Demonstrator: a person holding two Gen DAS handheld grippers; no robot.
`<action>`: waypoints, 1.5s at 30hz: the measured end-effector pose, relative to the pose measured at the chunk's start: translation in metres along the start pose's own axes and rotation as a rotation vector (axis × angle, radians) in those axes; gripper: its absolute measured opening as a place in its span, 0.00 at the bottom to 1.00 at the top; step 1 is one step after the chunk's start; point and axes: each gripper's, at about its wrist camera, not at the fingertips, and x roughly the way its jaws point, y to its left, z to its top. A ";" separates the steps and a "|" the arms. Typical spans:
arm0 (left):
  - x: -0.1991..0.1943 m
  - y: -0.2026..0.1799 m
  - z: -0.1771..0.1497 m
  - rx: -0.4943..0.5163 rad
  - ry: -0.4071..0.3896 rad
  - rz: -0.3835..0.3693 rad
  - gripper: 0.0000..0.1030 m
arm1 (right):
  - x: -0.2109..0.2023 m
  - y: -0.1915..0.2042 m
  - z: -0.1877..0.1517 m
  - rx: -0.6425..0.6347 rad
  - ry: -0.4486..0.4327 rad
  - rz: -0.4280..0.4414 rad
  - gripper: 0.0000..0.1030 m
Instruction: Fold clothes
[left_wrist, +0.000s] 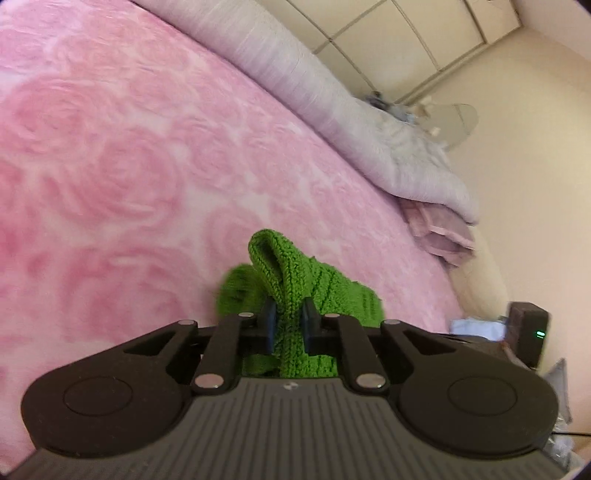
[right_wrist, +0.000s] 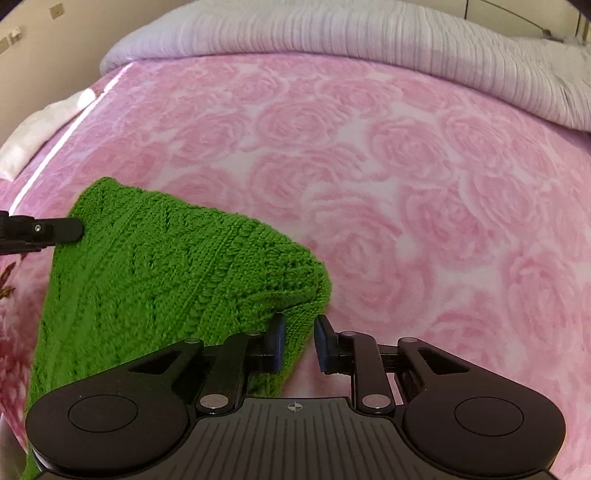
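Observation:
A green knitted garment (right_wrist: 155, 273) hangs lifted above the pink rose-patterned bed cover (right_wrist: 406, 192). My left gripper (left_wrist: 289, 325) is shut on one bunched corner of it (left_wrist: 288, 280); the fabric sticks up between the pads. In the right wrist view the left gripper's finger (right_wrist: 55, 229) shows at the garment's far left edge. My right gripper (right_wrist: 300, 345) has its jaws slightly apart; the garment's lower right corner lies against the left pad (right_wrist: 277, 343), with a gap to the right pad.
A folded lilac-grey duvet (right_wrist: 369, 40) lies along the far side of the bed, also in the left wrist view (left_wrist: 332, 99). Wardrobe doors (left_wrist: 424, 33) stand beyond. A black device with a green light (left_wrist: 528, 332) and clutter sit by the bed's right edge.

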 end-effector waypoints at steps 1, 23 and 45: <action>0.005 0.003 -0.003 0.008 0.009 0.027 0.11 | 0.002 0.003 -0.001 0.004 -0.010 0.003 0.22; -0.074 -0.008 -0.166 -0.419 -0.008 -0.069 0.40 | -0.089 0.009 -0.161 0.391 -0.245 0.035 0.28; -0.100 -0.018 -0.191 -0.193 -0.101 0.017 0.03 | -0.108 0.056 -0.161 0.264 -0.362 -0.041 0.28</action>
